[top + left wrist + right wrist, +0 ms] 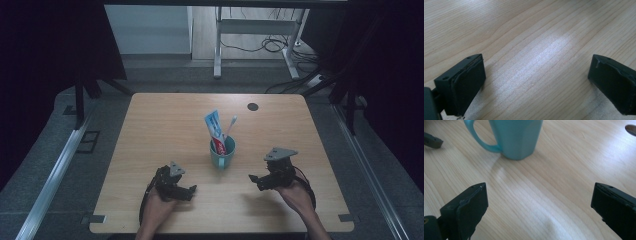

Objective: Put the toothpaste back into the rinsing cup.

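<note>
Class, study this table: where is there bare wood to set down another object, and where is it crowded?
Free: the table's far-left stretch beyond the teal mug, the far-right part around the dark round spot, and the wood between the left tongs and right tongs. Crowded: the middle, where the mug holds toothpaste and a toothbrush.

No lettering can be read anywhere; the toothpaste tube (215,131) at twelve o'clock in the mug (223,153) bears only a blurred print.
</note>
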Available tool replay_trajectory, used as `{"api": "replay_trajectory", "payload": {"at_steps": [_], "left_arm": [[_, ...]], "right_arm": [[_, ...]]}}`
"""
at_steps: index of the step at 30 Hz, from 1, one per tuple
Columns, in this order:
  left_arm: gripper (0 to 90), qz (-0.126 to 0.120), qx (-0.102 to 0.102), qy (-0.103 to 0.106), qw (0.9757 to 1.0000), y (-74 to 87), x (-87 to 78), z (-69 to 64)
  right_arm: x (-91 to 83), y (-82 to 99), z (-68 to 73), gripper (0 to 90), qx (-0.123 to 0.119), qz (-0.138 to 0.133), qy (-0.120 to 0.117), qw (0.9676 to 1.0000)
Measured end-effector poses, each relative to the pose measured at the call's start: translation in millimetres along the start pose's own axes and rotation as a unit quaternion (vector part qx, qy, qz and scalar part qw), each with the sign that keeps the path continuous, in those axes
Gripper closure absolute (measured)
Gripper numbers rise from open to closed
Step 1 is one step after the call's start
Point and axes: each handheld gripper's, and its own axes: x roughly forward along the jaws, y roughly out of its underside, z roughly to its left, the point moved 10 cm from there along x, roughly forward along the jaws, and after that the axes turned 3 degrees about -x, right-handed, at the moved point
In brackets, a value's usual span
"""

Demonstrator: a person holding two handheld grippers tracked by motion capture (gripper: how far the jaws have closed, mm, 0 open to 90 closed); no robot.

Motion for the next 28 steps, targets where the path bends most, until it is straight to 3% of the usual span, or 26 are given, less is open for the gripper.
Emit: {"api": "replay_trajectory", "payload": {"at_steps": [8,18,24,28], "left_arm": [[1.4,0.000,0.000,0.000,1.0000,0.1,-0.1,0.0],[1.4,-0.001,-0.001,0.000,1.0000,-0.1,0.1,-0.2],[1.4,-0.001,-0.001,0.000,1.0000,-0.2,0.1,-0.2],[1.4,-0.001,-0.001,0.000,1.0000,-0.1,0.1,-0.2]], "right_arm": [[-4.0,20.1,-2.2,2.3,0.020,-0.007,0.005,0.9998],[-1.4,52.0,-2.8,3.7,0.041,0.006,0.004,0.9991],[5.4,70.6,-0.8,2.8,0.048,0.014,-0.002,0.9988],[6.9,76.3,-0.9,1.5,0.039,0.019,-0.001,0.9991]]}}
